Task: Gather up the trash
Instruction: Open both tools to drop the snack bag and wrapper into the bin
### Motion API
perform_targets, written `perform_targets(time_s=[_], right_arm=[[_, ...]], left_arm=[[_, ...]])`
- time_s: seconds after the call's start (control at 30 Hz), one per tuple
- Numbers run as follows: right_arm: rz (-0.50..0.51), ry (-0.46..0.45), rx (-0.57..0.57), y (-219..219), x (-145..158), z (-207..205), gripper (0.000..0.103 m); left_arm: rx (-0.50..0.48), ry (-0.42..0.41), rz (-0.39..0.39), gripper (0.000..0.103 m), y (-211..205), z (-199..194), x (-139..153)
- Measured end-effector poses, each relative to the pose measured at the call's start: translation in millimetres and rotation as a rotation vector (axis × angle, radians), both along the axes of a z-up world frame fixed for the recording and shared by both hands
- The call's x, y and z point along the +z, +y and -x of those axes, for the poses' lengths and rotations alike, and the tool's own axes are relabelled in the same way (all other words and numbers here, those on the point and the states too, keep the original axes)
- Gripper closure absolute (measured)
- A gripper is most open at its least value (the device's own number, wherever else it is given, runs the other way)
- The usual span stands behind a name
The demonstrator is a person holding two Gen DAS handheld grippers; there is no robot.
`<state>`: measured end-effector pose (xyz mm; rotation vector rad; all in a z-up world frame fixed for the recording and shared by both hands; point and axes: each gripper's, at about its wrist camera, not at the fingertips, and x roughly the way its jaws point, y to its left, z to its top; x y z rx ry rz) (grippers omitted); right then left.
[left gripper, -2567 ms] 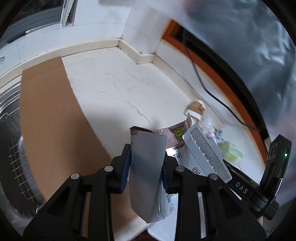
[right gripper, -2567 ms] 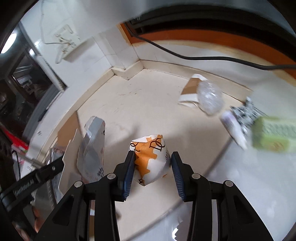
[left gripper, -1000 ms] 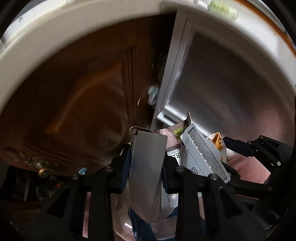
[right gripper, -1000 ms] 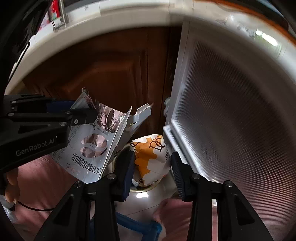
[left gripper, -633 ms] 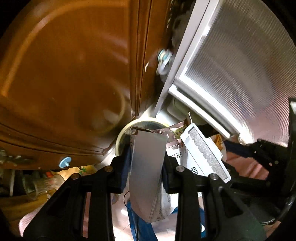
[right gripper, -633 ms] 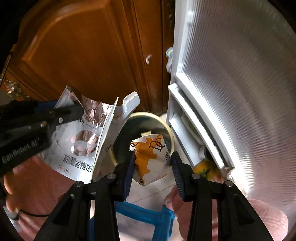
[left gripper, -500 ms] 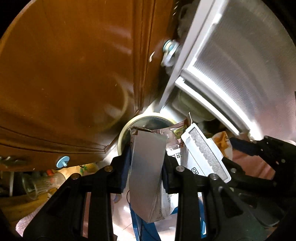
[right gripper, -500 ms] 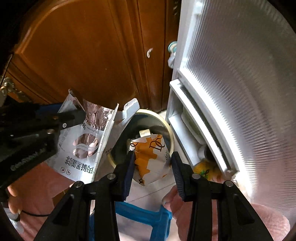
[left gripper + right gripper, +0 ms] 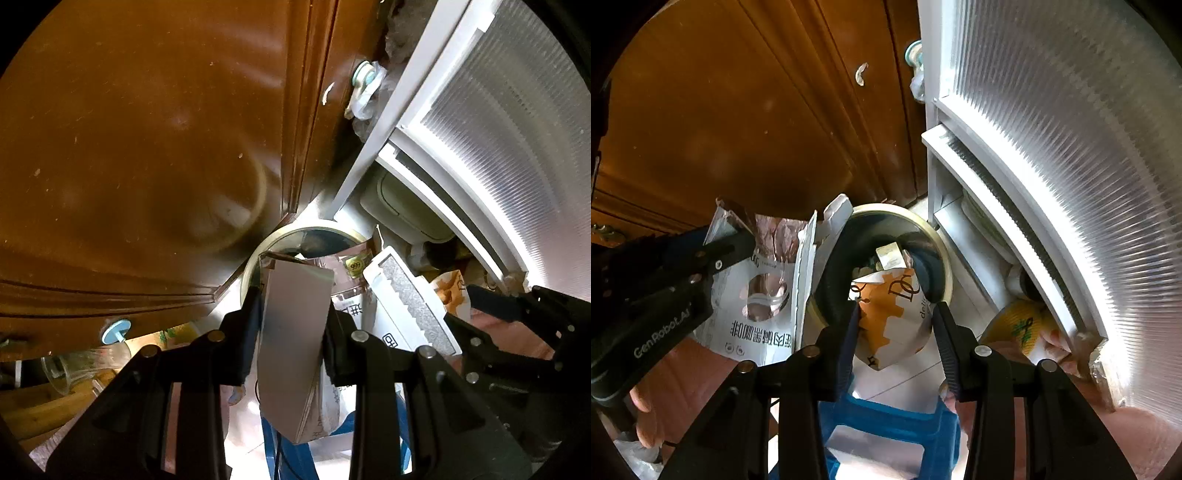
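My left gripper (image 9: 293, 317) is shut on a bundle of flattened silver foil packets (image 9: 291, 332), with a white torn carton (image 9: 406, 306) fanned out to its right. In the right wrist view that bundle (image 9: 757, 288) hangs left of the bin. My right gripper (image 9: 894, 317) is shut on a crumpled orange-and-white paper wrapper (image 9: 890, 314). Both grippers point steeply down over a round trash bin with a pale metal rim (image 9: 942, 251), which holds some scraps. In the left wrist view the bin rim (image 9: 258, 254) shows just beyond the foil.
A brown wooden cabinet door (image 9: 147, 147) fills the left side. A white ribbed glass door (image 9: 1071, 147) and its frame stand on the right. A blue stool (image 9: 894, 432) sits below the grippers. A yellow packet (image 9: 1019, 325) lies by the door track.
Both grippers have dropped from the countertop down past the cabinet front, carrying their trash, and now hang close above the bin, which looks larger than half a second ago.
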<state>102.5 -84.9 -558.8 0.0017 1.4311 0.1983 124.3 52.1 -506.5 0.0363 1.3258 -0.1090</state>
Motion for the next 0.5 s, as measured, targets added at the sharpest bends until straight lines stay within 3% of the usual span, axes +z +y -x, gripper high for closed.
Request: perform_targets(time_s=[0.17, 0.27, 0.5], right_arm=[[-0.009, 0.012, 0.000, 0.9, -2.1, -3.4, 0.059], [-0.013, 0.005, -0.009, 1.6, -6.5, -7.8, 0.047], [-0.014, -0.013, -0.007, 4.0, -6.1, -10.9, 0.046]], left_arm=[[-0.033, 0.003, -0.002, 0.071, -6.3, -0.2, 0.4], [-0.048, -0.008, -0.013, 0.055, -9.5, 2.1, 3.9], [-0.024, -0.001, -0.008, 0.052, -3.9, 1.7, 6.1]])
